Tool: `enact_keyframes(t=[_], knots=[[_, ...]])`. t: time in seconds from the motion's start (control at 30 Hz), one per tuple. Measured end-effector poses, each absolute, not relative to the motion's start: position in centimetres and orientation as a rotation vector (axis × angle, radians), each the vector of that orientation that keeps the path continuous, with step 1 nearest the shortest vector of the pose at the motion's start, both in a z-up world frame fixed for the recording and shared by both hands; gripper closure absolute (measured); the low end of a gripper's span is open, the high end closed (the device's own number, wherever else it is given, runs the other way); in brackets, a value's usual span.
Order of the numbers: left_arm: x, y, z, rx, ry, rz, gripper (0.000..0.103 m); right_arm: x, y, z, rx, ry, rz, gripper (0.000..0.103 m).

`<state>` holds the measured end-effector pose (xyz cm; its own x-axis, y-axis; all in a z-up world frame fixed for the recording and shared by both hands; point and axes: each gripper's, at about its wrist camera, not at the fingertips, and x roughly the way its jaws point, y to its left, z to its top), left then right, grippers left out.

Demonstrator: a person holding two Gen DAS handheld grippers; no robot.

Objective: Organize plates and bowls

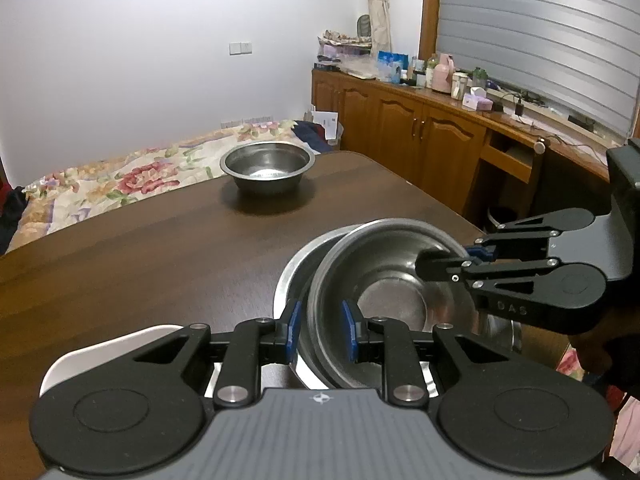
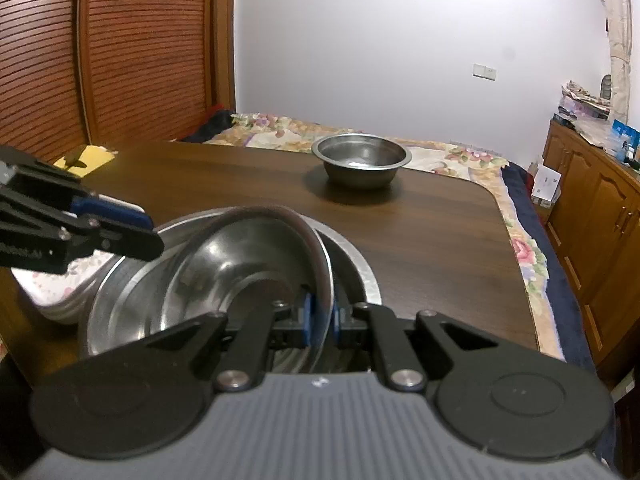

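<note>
Between my left gripper (image 1: 319, 330) jaws sits the near rim of the tilted bowl (image 1: 384, 280); the blue pads stand on both sides of the rim but with some gap, so I judge them spread, not yet pinching. My right gripper (image 2: 320, 318) has its jaws pressed on the same bowl's rim, approx. on the opposite side, and carries it slanted.

Progress, as far as I can judge: this bowl is half nested in the bigger bowl (image 1: 294, 276) under it, not seated flat yet. A third bowl (image 1: 267, 168) stands alone well ahead of both jaws, near the far table edge, so it is left to do. White plates (image 2: 60, 284) lie just beside the big bowl, on the left of the right gripper's jaws; whether they are sorted I cannot tell.

Room for moving: the table (image 1: 140, 248) is bare between the jaws and the far bowl, so reach fwd is free. The right edge of the table is near the stack, w/ a cabinet (image 1: 420, 136) beyond. The grippers are close to each other, so care there.
</note>
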<state>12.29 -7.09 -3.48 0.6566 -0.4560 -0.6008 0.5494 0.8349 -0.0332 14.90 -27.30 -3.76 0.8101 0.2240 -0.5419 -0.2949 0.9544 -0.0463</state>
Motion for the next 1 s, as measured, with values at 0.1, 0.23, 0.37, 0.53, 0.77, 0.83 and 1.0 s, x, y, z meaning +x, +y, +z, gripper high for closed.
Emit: enact_keyframes(t=[0.1,0.23,0.37,0.53,0.77,0.83,1.0], knots=[[12.4,-7.1,-3.4,0.153,0.633,-0.570,0.077,15.3,-27.2,-3.7,-0.135,0.568,0.280,0.091],[12.6,-7.1,-3.5,0.150,0.632,-0.562,0.077,15.4,-27.3,-3.7,-0.118,0.567,0.285,0.091],[12.5,-7.0,-3.5,0.147,0.629,-0.555,0.077,15.5,-27.6,-3.6,-0.095,0.561,0.289,0.091],[12.2,-7.1,-3.4,0.145,0.623,-0.548,0.077,15.7,-28.2,-3.3,-0.048,0.549,0.288,0.091],[12.3,-7.2,-3.4,0.143,0.620,-0.544,0.077,15.7,-28.8,-2.9,-0.008,0.529,0.287,0.091],[12.2,-7.2,-3.4,0.141,0.619,-0.543,0.077,15.7,-28.9,-2.7,-0.001,0.524,0.283,0.091],[12.4,-7.1,-3.4,0.136,0.618,-0.536,0.077,15.8,-29.2,-2.5,0.002,0.513,0.277,0.091]])
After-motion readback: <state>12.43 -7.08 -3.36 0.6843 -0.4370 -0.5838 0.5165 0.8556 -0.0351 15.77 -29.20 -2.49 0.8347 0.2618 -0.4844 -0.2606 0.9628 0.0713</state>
